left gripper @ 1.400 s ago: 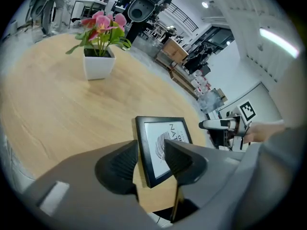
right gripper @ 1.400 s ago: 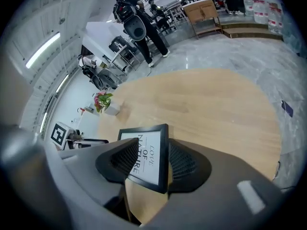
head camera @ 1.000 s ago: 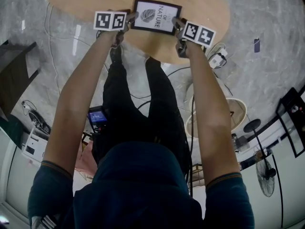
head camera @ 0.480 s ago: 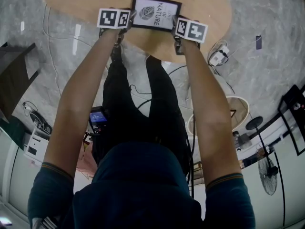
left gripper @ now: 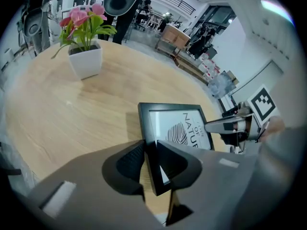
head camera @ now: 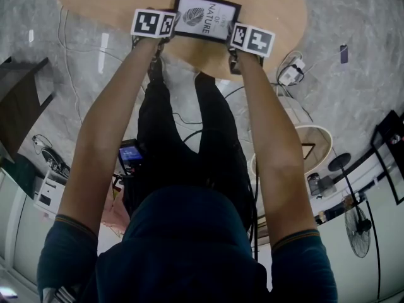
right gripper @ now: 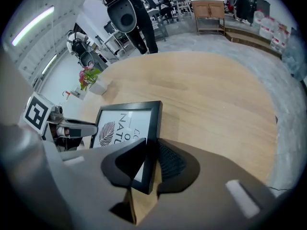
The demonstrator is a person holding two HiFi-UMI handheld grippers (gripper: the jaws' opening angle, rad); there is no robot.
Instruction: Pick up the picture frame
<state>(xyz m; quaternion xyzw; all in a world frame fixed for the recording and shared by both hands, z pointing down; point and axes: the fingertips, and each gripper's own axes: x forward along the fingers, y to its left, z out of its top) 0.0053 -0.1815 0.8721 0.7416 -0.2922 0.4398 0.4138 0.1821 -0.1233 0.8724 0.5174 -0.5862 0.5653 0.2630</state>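
Large open workspace or showroom was indicated: marble-look floor (head camera: 353, 55), power strip (head camera: 290, 74), standing fan (head camera: 358, 235), stacked boxes (right gripper: 268, 20), strip lighting (right gripper: 33, 25).

Potted pink flowers (left gripper: 85, 41), wooden table (left gripper: 57, 116), floor fan (head camera: 356, 233)

The picture frame (head camera: 207, 17) has a black border around a white print with a dark grey leaf motif and dark lettering. The table (head camera: 271, 11) is light, honey-toned wood with fine grain lines. The left gripper (left gripper: 149, 163) and the right gripper (right gripper: 152, 163) have pale grey bodies and black, finely ribbed pads. The left marker cube (head camera: 153, 23) and the right marker cube (head camera: 252, 40) show bold black square patterns on white. The pot (left gripper: 86, 61) is white, with pink flowers (left gripper: 84, 17) and green leaves. The floor (head camera: 353, 87) is grey with pale marbled veins. The person's shirt (head camera: 183, 245) is dark blue, its sleeve cuffs edged with a thin tan stripe, and the trousers (head camera: 183, 144) are black.
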